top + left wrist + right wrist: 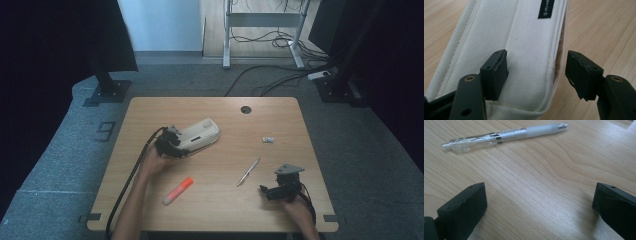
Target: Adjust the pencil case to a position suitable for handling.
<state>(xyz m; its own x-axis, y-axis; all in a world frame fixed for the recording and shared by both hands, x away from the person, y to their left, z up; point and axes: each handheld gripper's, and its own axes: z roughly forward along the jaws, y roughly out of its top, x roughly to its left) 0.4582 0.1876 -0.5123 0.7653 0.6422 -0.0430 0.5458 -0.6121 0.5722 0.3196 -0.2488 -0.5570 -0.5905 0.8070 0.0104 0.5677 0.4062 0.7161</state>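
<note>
A white fabric pencil case [200, 134] lies on the wooden table [150, 112], left of centre. My left gripper [180, 145] is at its near end. In the left gripper view the case [524, 37] runs away from me; the left gripper [536, 67] straddles its right edge, one jaw over the fabric, the other beside the case above the wood, with a gap showing. My right gripper [265, 190] rests near the front right, jaws wide apart. A clear pen [504, 135] lies ahead of the right gripper [540, 205], nothing between its jaws.
An orange highlighter [178, 191] lies near the front edge, between the two hands. The pen [248, 172] lies just left of the right gripper. A small white object [268, 139] sits right of centre. A cable hole [245, 109] is at the far edge.
</note>
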